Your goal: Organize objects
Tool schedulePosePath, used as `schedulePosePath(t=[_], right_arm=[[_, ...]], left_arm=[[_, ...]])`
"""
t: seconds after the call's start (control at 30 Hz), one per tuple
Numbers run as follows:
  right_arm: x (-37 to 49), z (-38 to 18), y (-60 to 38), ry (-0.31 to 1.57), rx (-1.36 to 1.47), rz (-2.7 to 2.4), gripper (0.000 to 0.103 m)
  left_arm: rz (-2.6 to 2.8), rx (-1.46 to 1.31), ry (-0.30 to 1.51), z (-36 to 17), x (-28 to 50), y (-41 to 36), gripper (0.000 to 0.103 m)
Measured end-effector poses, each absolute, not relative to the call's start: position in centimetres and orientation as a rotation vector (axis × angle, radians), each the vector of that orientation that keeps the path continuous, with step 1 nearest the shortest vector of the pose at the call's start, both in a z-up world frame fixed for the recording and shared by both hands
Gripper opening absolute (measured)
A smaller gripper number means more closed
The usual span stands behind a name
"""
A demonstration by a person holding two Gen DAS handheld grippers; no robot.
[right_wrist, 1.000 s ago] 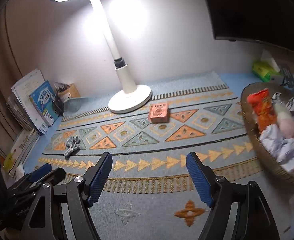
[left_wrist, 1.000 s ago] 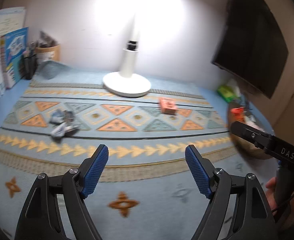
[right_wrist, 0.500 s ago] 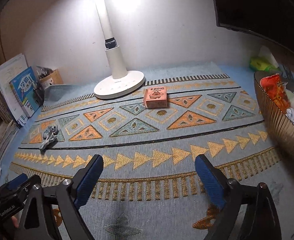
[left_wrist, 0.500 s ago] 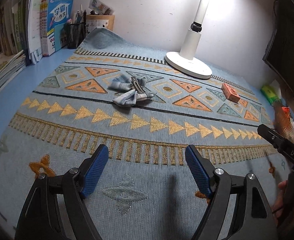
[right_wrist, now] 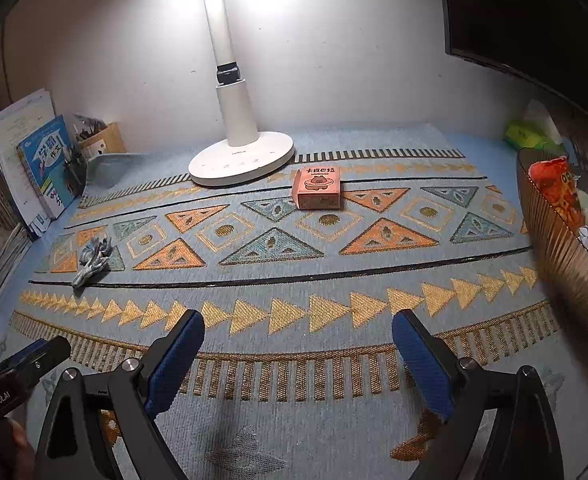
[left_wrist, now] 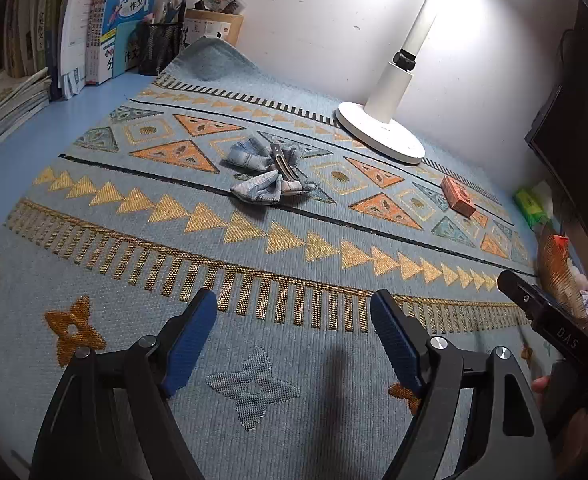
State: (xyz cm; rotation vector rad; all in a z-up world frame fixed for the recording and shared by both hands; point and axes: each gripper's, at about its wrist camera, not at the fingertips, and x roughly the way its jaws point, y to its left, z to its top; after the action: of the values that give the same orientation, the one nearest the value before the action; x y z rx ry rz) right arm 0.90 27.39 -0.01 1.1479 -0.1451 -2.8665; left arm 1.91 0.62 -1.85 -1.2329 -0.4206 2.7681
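Note:
A grey-blue fabric bow hair clip lies on the patterned mat, well ahead of my left gripper, which is open and empty low over the mat's near edge. The clip also shows in the right wrist view at far left. A small pink box lies near the lamp base, ahead of my right gripper, which is open and empty. The box also shows in the left wrist view. A ribbed golden basket with snack packets stands at the right.
A white desk lamp stands at the back of the mat. Books, a mesh pen holder and a cardboard box stand at the back left. A green tissue pack and a dark monitor are at the back right.
The left gripper has swung left and come closer to the hair clip. The right gripper has dropped lower and moved forward toward the pink box. Both stay open.

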Motion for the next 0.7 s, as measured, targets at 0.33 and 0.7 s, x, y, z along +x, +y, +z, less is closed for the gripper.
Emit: schedulePosePath(t=[0.33,0.7], right_arm=[[0.9,-0.1,27.6,-0.169,1.148,-2.861,0.094],[-0.3,-0.4,29.0,-0.315,1.242,-2.737,0.094]], left_arm=[[2.744,-1.212,-0.49,-1.9,1.9,-0.2,0.078],[2.798,-1.305,-0.386,-0.5,-5.6,-1.3,0.078]])
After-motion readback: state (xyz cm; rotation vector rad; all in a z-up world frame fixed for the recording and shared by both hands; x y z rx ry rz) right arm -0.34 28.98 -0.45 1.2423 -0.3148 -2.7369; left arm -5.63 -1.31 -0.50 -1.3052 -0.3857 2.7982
